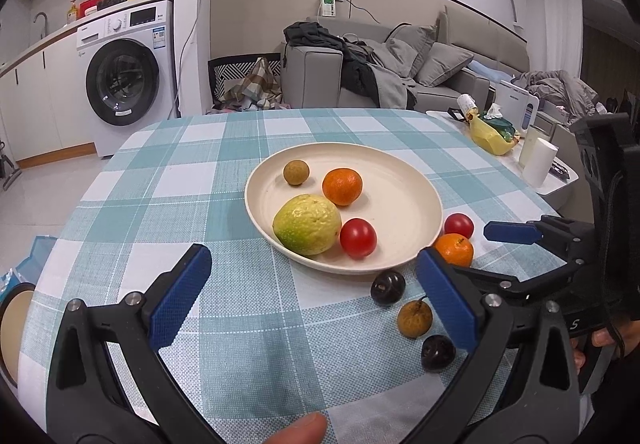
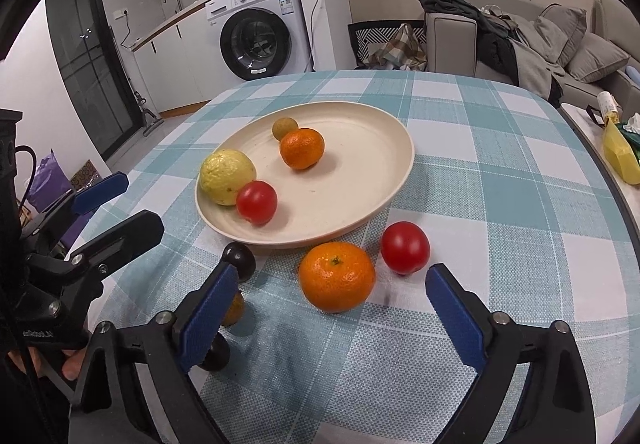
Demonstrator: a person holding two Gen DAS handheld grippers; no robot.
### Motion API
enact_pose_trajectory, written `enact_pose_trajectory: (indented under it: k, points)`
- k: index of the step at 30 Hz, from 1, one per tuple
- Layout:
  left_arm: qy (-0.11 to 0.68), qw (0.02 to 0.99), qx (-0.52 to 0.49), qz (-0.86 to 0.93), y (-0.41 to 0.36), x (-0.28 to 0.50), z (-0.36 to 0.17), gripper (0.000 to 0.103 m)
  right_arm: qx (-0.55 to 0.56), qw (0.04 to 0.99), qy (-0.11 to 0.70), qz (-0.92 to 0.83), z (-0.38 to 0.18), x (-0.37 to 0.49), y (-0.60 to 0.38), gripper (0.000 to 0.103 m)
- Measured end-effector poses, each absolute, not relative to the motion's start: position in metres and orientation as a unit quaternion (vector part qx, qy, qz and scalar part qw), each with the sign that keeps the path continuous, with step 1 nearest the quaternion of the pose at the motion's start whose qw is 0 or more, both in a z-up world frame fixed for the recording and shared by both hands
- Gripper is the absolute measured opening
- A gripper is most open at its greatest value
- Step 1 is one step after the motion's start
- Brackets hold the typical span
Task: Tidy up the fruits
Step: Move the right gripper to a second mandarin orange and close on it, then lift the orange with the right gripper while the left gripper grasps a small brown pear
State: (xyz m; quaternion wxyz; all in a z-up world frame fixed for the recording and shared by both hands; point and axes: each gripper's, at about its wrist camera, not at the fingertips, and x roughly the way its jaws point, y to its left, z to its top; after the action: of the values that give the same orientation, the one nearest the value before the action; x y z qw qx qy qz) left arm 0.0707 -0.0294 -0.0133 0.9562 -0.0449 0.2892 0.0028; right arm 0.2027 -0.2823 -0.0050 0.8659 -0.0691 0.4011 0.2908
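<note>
A cream plate (image 1: 404, 204) (image 2: 360, 180) holds a yellow-green guava (image 1: 307, 224), a tangerine (image 1: 342, 186), a red tomato (image 1: 358, 238) and a small brown longan (image 1: 296, 172). On the cloth beside it lie a tangerine (image 2: 337, 276), a tomato (image 2: 405, 247), two dark plums (image 1: 387, 287) (image 1: 438, 352) and a longan (image 1: 415, 319). My left gripper (image 1: 316, 296) is open and empty, short of the plate. My right gripper (image 2: 332, 304) is open, its fingers either side of the loose tangerine, not touching it.
The table has a blue-and-white checked cloth (image 1: 180, 180). A white side table (image 1: 560, 180) at the right carries a paper roll, a cup and a yellow bag. A washing machine (image 1: 124, 80) and a grey sofa (image 1: 400, 64) stand beyond the table.
</note>
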Motion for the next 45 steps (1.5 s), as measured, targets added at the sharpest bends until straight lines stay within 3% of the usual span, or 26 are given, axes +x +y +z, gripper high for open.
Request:
enact_pose_trajectory:
  k: [5,24,28,45]
  points:
    - [0.29,0.956,-0.046,0.004,-0.027,0.073,-0.012,0.102,-0.065,0.852,0.416,0.311,-0.009,0.203,-0.279,0.076]
    - [0.293,0.955,-0.043,0.002,-0.029,0.075,-0.012,0.102,-0.051,0.843,0.443,0.301,-0.018,0.214,-0.279,0.054]
    - [0.293,0.955,-0.043,0.002,-0.029,0.075,-0.013,0.102,-0.055,0.846,0.443,0.292,-0.018,0.216,-0.278,0.044]
    - [0.3,0.953,-0.04,-0.018,-0.033,0.077,-0.017,0.102,-0.022,0.858,0.403,0.317,-0.004,0.2,-0.292,0.042]
